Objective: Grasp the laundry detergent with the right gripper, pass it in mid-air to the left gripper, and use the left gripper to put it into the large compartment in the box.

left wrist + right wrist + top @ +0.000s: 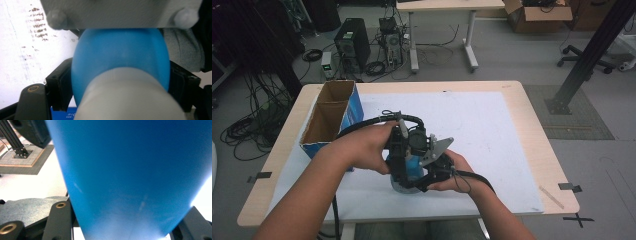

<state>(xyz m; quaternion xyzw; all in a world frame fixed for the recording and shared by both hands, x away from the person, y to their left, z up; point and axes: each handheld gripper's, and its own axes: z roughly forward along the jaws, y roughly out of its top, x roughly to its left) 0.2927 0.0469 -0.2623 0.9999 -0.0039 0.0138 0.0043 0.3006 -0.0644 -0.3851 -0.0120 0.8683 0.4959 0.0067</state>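
A blue bottle stands upright on the white mat near the table's front edge, with a grey part under it. My left gripper comes down on it from above. In the left gripper view its black pads press both sides of the rounded blue body, just beyond a pale cap. My right gripper reaches in from the right, shut on the bottle's lower body. Both hands wrap around the grippers and hide much of the bottle.
An open cardboard box with blue sides stands at the mat's left edge, close to my left forearm. The wooden table ends just behind the hands. Computers, cables and another table stand on the floor beyond.
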